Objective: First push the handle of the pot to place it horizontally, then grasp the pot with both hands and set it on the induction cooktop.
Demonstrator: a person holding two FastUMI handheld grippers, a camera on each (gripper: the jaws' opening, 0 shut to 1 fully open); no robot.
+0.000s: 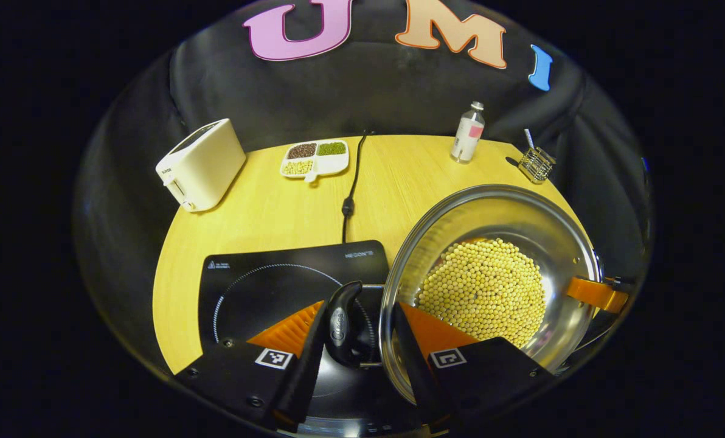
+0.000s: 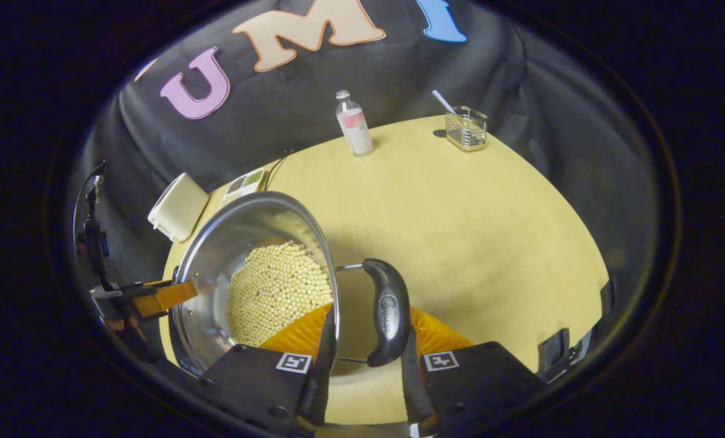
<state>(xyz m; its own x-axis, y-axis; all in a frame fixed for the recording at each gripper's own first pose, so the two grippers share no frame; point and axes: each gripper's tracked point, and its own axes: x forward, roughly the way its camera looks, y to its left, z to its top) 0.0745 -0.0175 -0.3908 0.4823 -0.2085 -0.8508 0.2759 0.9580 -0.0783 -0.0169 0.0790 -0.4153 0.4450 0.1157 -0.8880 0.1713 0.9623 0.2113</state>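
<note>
While each tool pinches a side handle of the pot [image 1: 490,286], held above the table beside the induction cooktop [image 1: 265,286], keep both level so the beans stay put.

A toaster [image 1: 201,164] sits far ahead to the left on the table [image 1: 265,213], with a divided tray [image 1: 314,159] of beans ahead near the far edge. A black cord [image 1: 351,188] runs from that edge toward the viewer, just right of the tray. A bottle [image 1: 467,132] stands ahead to the right, and a wire basket [image 1: 536,163] holding a straw sits farther right at the table's rim.
</note>
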